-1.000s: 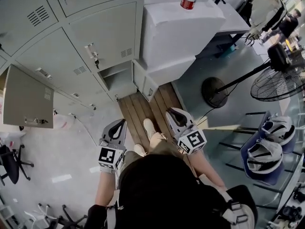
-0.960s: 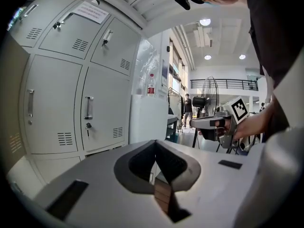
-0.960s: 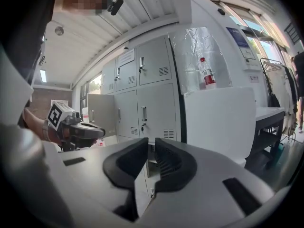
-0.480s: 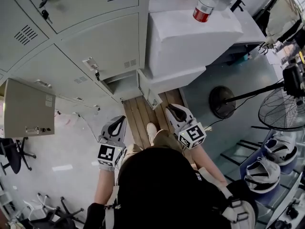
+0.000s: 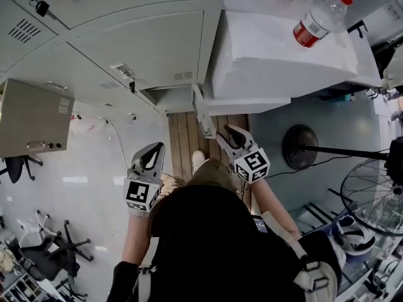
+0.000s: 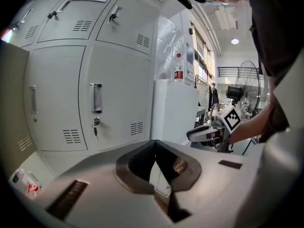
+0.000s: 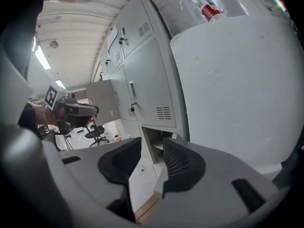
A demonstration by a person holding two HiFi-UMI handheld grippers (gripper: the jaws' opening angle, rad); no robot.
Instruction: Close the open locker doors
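Grey lockers fill the upper left of the head view. One large door (image 5: 34,117) stands swung out at the left. The lowest compartment (image 5: 173,98) is open, and its small door (image 5: 203,113) hangs out beside the white cabinet. My right gripper (image 5: 228,131) hovers just right of that small door; its jaws are opening with nothing pressed between them. In the right gripper view the small door (image 7: 142,175) shows through the gap of the right gripper (image 7: 152,144). My left gripper (image 5: 153,151) is lower and to the left, shut and empty; its tips meet in the left gripper (image 6: 155,146) view.
A white cabinet (image 5: 283,61) with a plastic bottle (image 5: 318,17) on top stands right of the lockers. A floor fan (image 5: 371,194) with a round base (image 5: 301,146) is at the right. Office chairs (image 5: 44,250) sit at the lower left. A wooden floor strip (image 5: 182,143) runs below the open compartment.
The view has moved in toward the lockers. My right gripper has come nearer the small low door and its jaws have parted. The left gripper stays shut.
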